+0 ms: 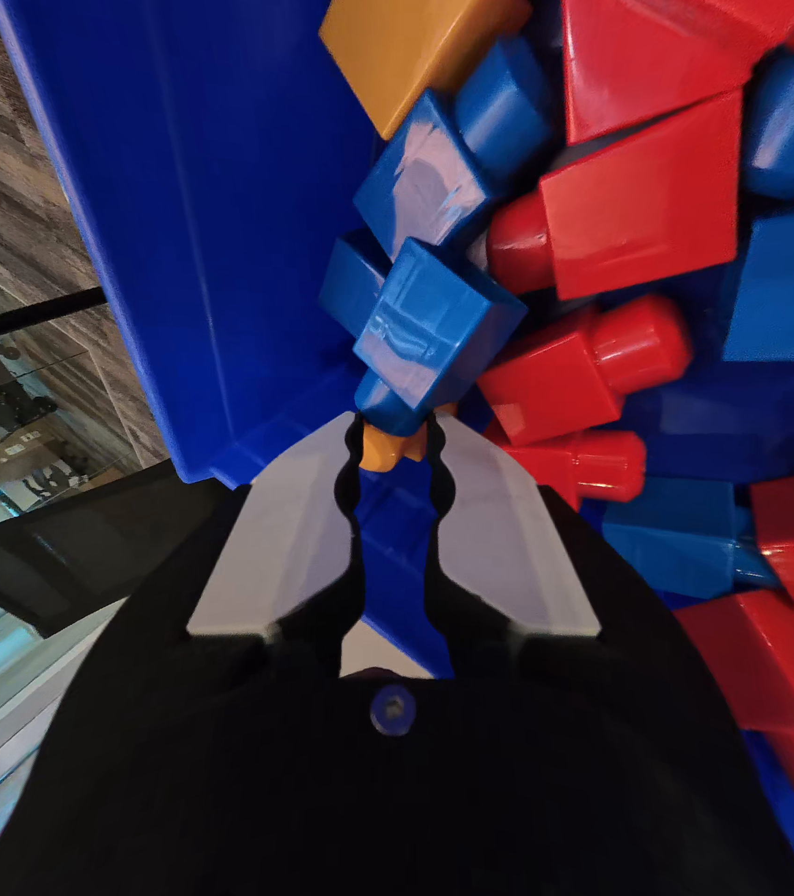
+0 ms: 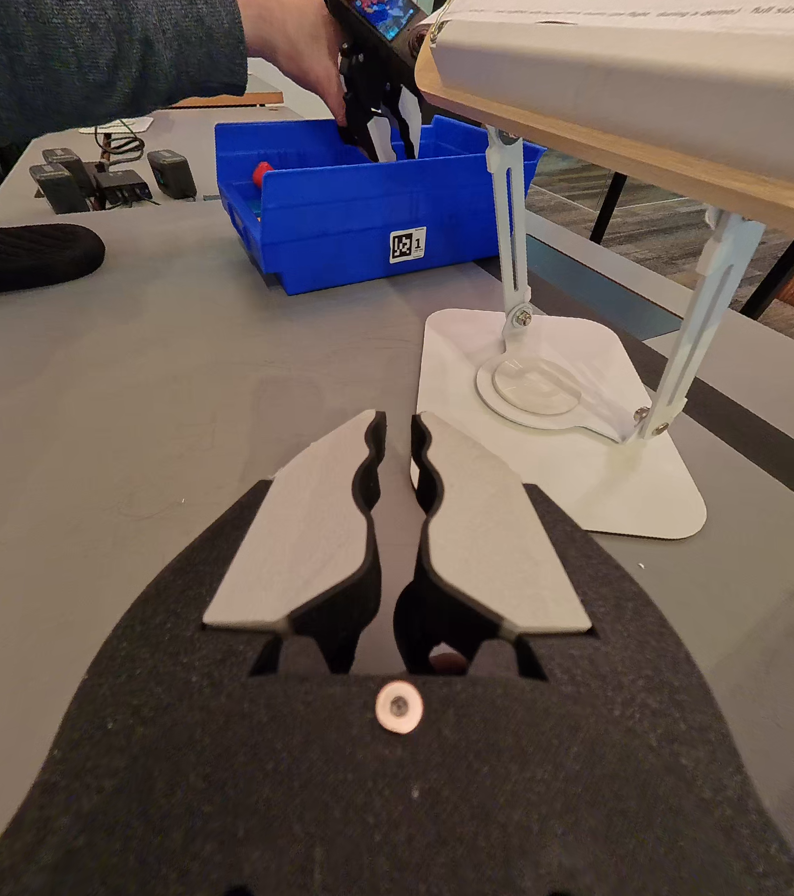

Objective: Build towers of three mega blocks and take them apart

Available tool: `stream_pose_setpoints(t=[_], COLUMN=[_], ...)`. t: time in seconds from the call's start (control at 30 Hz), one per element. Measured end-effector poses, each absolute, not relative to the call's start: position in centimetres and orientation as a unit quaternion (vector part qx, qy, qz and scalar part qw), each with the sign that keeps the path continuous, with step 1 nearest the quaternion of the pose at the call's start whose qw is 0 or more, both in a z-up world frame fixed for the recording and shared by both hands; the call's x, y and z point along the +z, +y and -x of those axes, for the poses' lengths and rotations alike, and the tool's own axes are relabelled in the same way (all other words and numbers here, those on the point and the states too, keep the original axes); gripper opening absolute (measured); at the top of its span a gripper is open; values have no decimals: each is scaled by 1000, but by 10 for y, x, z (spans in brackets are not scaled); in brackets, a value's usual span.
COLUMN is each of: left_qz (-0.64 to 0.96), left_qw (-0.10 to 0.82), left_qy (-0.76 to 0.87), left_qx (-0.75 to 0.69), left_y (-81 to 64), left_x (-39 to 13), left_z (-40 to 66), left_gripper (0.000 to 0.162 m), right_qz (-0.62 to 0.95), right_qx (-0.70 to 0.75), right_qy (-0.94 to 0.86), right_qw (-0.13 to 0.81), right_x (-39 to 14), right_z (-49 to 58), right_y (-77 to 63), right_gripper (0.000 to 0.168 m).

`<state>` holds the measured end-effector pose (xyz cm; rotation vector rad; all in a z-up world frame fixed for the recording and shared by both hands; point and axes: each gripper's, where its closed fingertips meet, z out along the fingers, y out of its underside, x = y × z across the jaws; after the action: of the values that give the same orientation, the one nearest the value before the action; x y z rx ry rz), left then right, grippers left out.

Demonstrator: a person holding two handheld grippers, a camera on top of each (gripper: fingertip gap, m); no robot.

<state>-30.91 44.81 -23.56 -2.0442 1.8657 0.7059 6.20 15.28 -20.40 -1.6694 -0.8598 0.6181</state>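
My left gripper (image 1: 394,429) reaches into the blue bin (image 1: 191,242), which holds several red (image 1: 627,232), blue and orange mega blocks. Its jaws are closed on a small orange block (image 1: 380,453) between the fingertips. A blue block (image 1: 433,334) lies right over the tips with its stud towards me, hiding most of the orange block. The right wrist view shows the left gripper (image 2: 387,145) dipping into the bin (image 2: 351,228), where one red block (image 2: 261,172) peeks out. My right gripper (image 2: 398,422) hovers over the grey table (image 2: 142,388), nearly closed and empty.
A white stand (image 2: 579,460) with two thin legs carries a wooden board (image 2: 627,155) at the right, close to the bin. A black pad (image 2: 11,257) lies at the left. Dark battery packs and cables (image 2: 94,179) sit behind it. A person's hand (image 2: 288,53) holds the left gripper. Left tips to right tips: about 50 cm.
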Motion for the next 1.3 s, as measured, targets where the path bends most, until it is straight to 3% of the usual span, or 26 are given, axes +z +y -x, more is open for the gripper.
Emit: stream_pose_setpoints(t=[0.07,0.2,0.33,0.47,0.77,1.3], left_qz=[703,695,678,650,633,661], left_qw=[146,149,146,132,126,160], left_qy=[649,655,672,697,705,703], left_qx=[251,257,262,272,295,209], left_y=[449,453,455,451,441,395], left_x=[-236,-238,-244,-250,-237,-211], left_z=[310,309,304,300,299,281], left_gripper=[25,54,49,28,18,27], right_qz=[705,705,705,706,705,705], right_qx=[261,261,261,263,264,261], right_qy=[-364,-364,-365,-365,-366,-373], right_qw=[550,550,549,548,547,544], right_x=[-204,-204,-204,-205,-205,-206], right_z=[-62,-62,-62,-62,-61,-60], right_y=[153,153,152,152,152,151], right_gripper=[10,10,10,10,10,10])
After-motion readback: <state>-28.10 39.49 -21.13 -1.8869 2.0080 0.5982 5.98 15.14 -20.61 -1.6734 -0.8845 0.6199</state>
